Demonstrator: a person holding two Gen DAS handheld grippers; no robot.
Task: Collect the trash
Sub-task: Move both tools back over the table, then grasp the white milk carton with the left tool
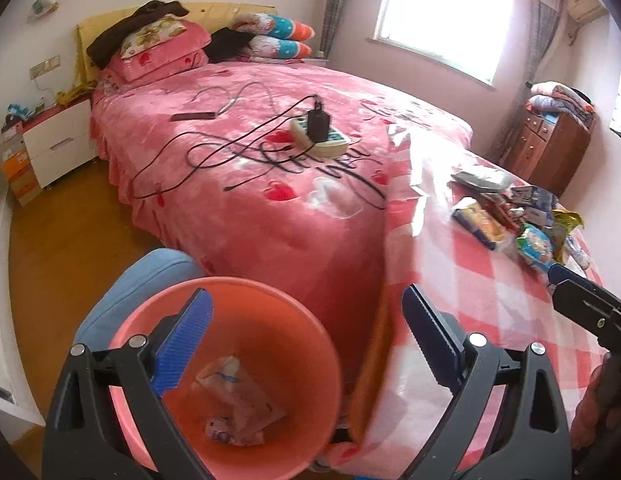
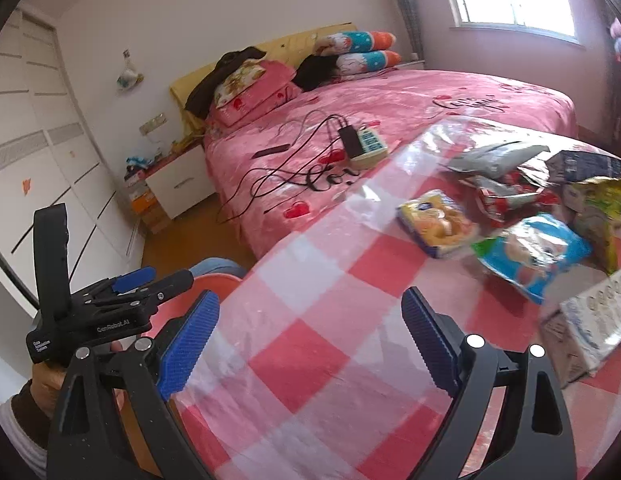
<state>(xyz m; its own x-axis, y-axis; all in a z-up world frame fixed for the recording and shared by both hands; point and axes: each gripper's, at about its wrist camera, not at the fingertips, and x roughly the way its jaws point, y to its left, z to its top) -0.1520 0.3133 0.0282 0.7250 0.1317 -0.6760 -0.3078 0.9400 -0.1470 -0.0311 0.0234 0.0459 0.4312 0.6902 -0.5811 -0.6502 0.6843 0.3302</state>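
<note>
You're in a home bedroom — a bed (image 1: 270, 200) with pink cover, pillows (image 1: 166, 48), a nightstand (image 1: 58, 140), wardrobe doors (image 2: 38, 160) and a window (image 1: 442, 12).

Bin at the table's left edge, wrappers far right

Your bin (image 1: 230, 364) stands on the floor left of the table (image 2: 318, 344), crumpled wrappers (image 1: 238, 408) inside it; the snack packets (image 2: 526, 216) lie on the table's far right, and the bed (image 1: 246, 184) with its power strip (image 1: 322, 140) lies behind.
</note>
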